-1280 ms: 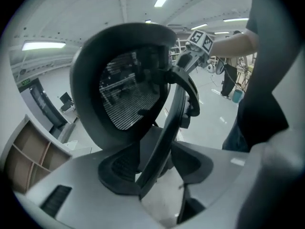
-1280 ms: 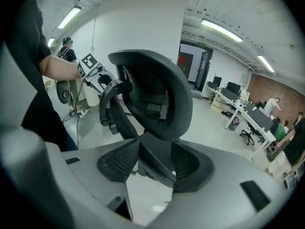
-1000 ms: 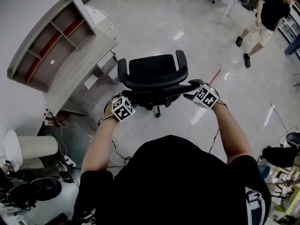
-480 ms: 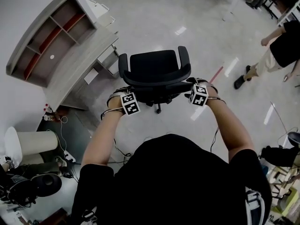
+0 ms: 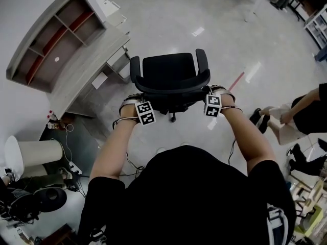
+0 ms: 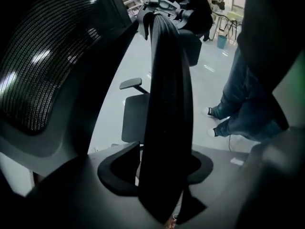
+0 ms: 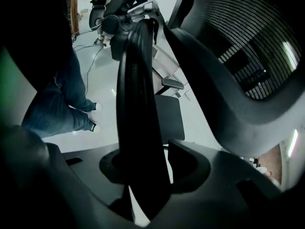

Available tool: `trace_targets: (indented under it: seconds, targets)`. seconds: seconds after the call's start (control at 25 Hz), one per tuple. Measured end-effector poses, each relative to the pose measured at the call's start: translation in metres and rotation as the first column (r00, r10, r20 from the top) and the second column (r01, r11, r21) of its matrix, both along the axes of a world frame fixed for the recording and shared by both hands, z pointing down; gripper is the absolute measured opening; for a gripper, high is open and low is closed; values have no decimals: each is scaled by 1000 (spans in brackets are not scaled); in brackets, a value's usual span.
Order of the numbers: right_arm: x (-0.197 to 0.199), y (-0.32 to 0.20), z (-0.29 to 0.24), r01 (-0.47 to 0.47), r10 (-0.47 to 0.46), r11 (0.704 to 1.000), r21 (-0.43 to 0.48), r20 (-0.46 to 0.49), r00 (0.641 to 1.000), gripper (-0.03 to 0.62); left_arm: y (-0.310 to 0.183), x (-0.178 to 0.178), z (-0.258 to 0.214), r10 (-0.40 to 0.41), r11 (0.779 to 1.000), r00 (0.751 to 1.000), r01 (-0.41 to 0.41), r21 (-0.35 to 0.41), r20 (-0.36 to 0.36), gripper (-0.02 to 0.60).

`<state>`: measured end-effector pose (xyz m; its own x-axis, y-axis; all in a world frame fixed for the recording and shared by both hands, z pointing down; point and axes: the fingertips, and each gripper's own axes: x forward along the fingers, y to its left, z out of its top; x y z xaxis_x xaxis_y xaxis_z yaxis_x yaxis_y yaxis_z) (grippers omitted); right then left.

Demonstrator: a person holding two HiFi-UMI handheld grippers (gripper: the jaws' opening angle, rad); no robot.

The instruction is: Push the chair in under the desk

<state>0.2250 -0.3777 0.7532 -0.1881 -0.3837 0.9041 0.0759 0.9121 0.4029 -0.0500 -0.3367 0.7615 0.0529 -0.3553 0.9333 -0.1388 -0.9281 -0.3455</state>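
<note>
A black office chair [image 5: 171,73] stands on the pale floor with its seat facing away from me, to the right of the grey desk [image 5: 84,73]. My left gripper [image 5: 138,98] is at the left end of the chair back's top rim, and my right gripper [image 5: 210,93] is at the right end. In the left gripper view the rim [image 6: 167,104] runs straight between the jaws, with the mesh back [image 6: 43,70] to its left. The right gripper view shows the same rim [image 7: 138,104] and mesh [image 7: 252,46]. Both pairs of jaws are closing around the rim, and floor shows on either side of it.
A shelf unit [image 5: 51,42] sits on the desk's far side against the wall. A white cylindrical bin [image 5: 30,160] and cables lie at the lower left. A person [image 5: 301,111] crouches on the floor at the right. More chairs and desks stand at the back.
Both grippers have moved forward from just behind the chair onto the ends of its top rim. The person at the right has walked nearer and crouched down.
</note>
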Motion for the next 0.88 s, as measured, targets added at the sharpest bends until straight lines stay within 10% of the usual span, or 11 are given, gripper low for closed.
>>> trace_targets:
  seconds: [0.88]
  targets:
    - [-4, 8, 3, 32, -30, 999, 30, -43, 999, 123, 16, -7, 7, 17, 999, 1000, -16, -45, 21, 147]
